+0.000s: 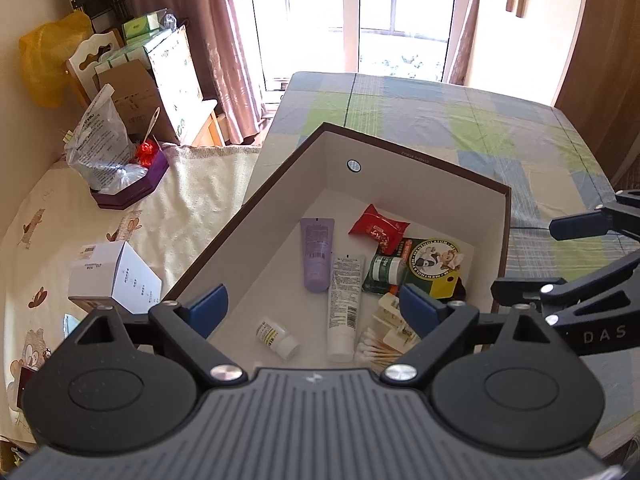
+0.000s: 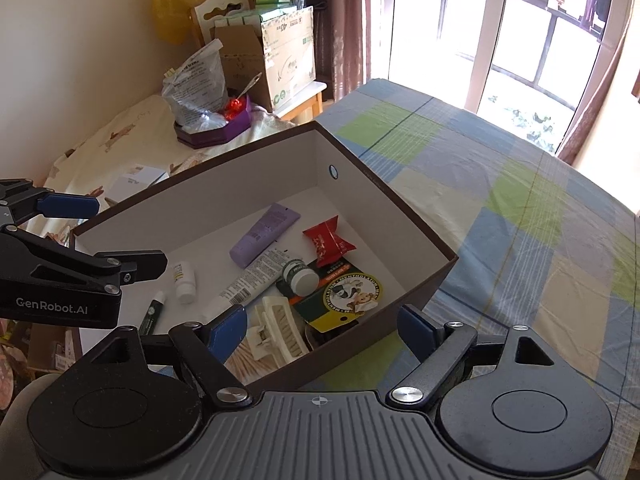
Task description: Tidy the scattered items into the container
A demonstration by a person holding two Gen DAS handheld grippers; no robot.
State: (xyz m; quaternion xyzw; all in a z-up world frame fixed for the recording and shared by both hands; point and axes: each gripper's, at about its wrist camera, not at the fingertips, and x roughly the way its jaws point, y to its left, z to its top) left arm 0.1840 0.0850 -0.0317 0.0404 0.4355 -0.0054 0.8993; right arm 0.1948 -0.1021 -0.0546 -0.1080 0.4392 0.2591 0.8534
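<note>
Two grippers, both with jaws apart, nothing held: left gripper (image 1: 314, 304) over box (image 1: 416, 158) near left corner, right gripper (image 2: 322, 326) over near right edge. Box on checked bedspread (image 2: 500, 208). Inside box: two tubes, purple tube (image 1: 317, 254) and white tube (image 1: 344, 304), long axes running toward far wall; one red packet (image 1: 378, 227); one small bottle (image 1: 278, 338); one hair clip (image 2: 276, 330). Outside box, white carton (image 1: 116, 280) on blanket beyond left edge, nearer left gripper; likely next.

Plaid bedsheet (image 2: 500, 208), purple octagonal box (image 1: 132, 190) holding a clear printed bag (image 1: 100, 136), white carton (image 1: 116, 276), cardboard boxes (image 2: 276, 56), possibly a yellow plastic bag (image 1: 50, 60), brown curtains (image 1: 224, 40).
</note>
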